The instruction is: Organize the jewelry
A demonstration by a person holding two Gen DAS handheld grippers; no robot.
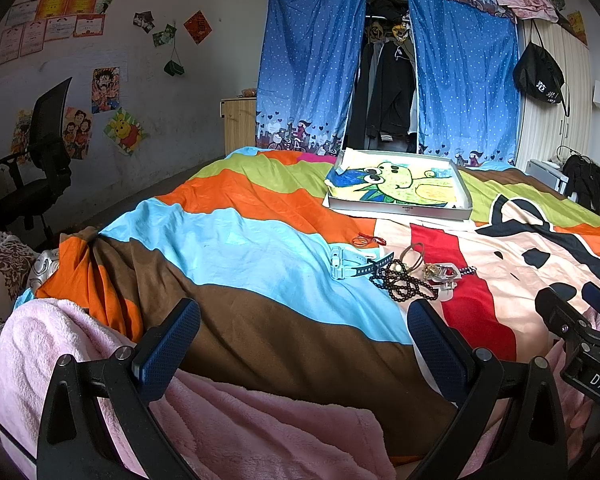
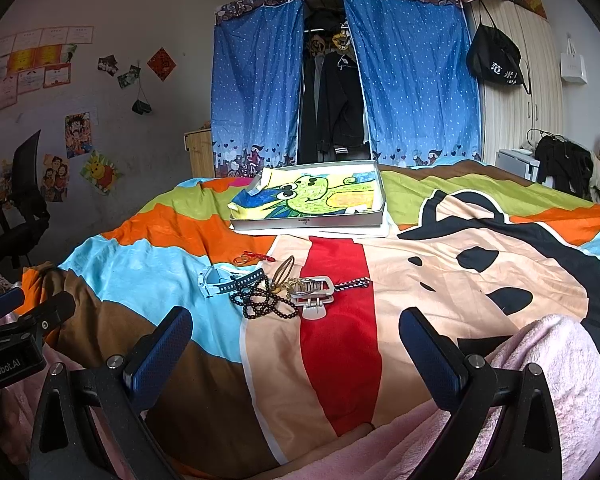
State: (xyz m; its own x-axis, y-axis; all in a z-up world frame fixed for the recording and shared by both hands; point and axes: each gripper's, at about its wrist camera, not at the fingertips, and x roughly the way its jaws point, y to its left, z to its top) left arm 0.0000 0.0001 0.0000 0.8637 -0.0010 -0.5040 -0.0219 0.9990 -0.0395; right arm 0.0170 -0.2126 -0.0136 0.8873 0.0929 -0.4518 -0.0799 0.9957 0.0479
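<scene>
A small pile of jewelry lies on the striped bedspread: a black bead bracelet [image 1: 404,284] [image 2: 262,302], a light blue watch [image 1: 350,262] [image 2: 220,280], a white hair claw [image 1: 446,276] [image 2: 312,292], a brown hair loop [image 1: 414,254] [image 2: 284,270] and a red string [image 1: 366,239] [image 2: 254,257]. A shallow grey box [image 1: 400,213] [image 2: 306,222] lined with a cartoon drawing lies beyond the pile. My left gripper [image 1: 304,344] and right gripper [image 2: 296,340] are both open and empty, short of the pile.
A pink fleece blanket [image 1: 60,344] [image 2: 548,360] lies at the near edge of the bed. A black office chair [image 1: 40,168] stands at the left. A blue curtained wardrobe [image 1: 388,72] and a white cabinet [image 2: 516,162] stand behind the bed.
</scene>
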